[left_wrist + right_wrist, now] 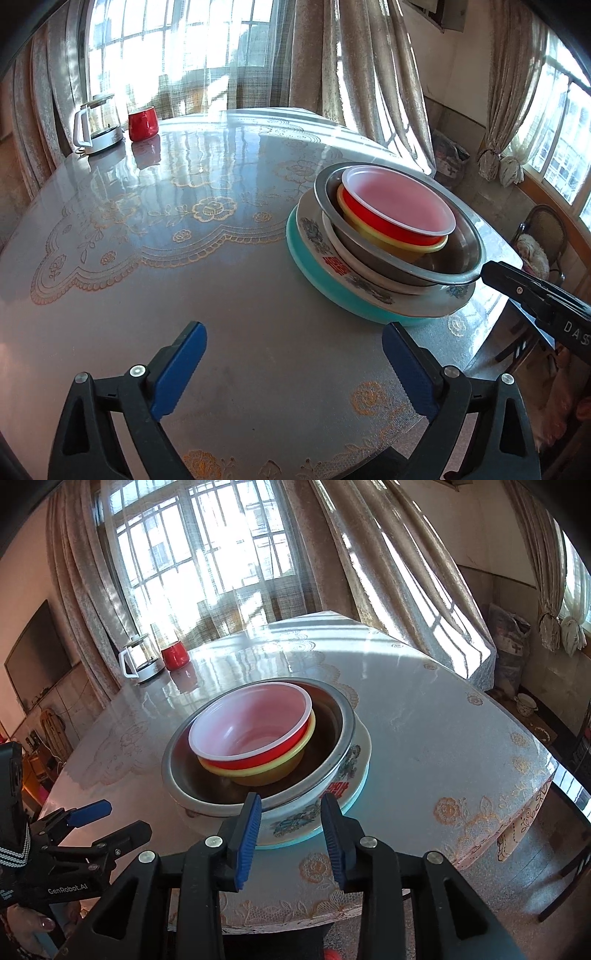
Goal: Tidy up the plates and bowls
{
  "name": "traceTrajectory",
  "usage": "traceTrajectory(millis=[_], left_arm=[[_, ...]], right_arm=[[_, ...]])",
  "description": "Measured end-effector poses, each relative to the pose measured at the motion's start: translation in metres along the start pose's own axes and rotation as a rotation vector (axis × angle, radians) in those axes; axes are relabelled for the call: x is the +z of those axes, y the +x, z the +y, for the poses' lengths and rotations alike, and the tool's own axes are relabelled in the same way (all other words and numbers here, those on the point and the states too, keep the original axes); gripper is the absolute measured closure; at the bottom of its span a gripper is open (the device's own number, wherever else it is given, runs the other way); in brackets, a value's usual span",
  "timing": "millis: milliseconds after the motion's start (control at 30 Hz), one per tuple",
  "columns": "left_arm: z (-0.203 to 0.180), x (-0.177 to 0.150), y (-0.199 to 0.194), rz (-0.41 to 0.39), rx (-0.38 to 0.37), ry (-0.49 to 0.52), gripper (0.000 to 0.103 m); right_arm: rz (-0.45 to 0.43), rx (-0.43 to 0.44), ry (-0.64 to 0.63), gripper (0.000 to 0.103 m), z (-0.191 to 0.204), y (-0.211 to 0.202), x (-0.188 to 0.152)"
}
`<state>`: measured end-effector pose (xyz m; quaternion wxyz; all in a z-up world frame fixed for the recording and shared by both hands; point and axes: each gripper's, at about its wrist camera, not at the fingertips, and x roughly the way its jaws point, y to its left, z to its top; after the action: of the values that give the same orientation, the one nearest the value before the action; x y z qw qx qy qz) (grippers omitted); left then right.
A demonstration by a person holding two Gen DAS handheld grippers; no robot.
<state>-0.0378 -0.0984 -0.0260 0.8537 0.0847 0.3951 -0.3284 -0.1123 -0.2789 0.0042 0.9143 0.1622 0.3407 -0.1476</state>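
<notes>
Nearest in the left wrist view, on the left gripper (293, 332): blue pads splayed wide and released, with nothing between them but bare tabletop. Hovering over the near part of the round table under a glossy cover with gold flower print (184, 258). Just beyond its right finger and a little to the right, standing near the table's edge, the stack of dishes: at the bottom a turquoise round plate (332, 291), on it a flower-printed china dish with red characters (314, 232), in that a wide stainless steel bowl (461, 254), then a yellow plastic bowl (388, 243), and on top a red plastic bowl with a white inside (399, 199), tilted slightly in its nest. Seen from the right wrist, the right gripper (291, 801) with jaws partly parted, gripping nothing, pads to either side of the near rim of the china dish and pressing on neither dish nor bowl; from the left wrist view, its black tip right at the steel bowl's rim on the stack's right side. Well apart at the table's far left, a glass kettle with a white handle (98, 122) and just beside it a red mug (143, 123). Behind all, pale curtains (369, 74) and bright barred windows (184, 37).
</notes>
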Motion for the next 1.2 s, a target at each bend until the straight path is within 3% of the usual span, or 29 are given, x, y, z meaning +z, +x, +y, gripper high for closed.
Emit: traceTrajectory(millis=[100,400,667,867,1200], left_arm=[[0.0,-0.001,0.0,0.001,0.021,-0.006,0.0],[0.0,-0.004,-0.005,-0.018,0.112,-0.019,0.0],[0.004,-0.006,-0.005,-0.004,0.116,-0.07,0.0],[-0.004,-0.012,-0.014,-0.037,0.149,-0.044,0.0],[-0.017,-0.024,-0.031,-0.098,0.143,0.021,0.0]], right_arm=[[0.0,0.005,-0.005,0.068,0.003,-0.001,-0.004],[-0.031,-0.023,-0.067,0.065,0.018,-0.007,-0.024],[-0.048,-0.014,-0.078,0.062,0.025,-0.01,-0.038],[-0.066,-0.047,-0.096,0.051,0.029,-0.013,-0.046],[-0.074,-0.073,-0.078,0.051,0.026,-0.016,-0.05]])
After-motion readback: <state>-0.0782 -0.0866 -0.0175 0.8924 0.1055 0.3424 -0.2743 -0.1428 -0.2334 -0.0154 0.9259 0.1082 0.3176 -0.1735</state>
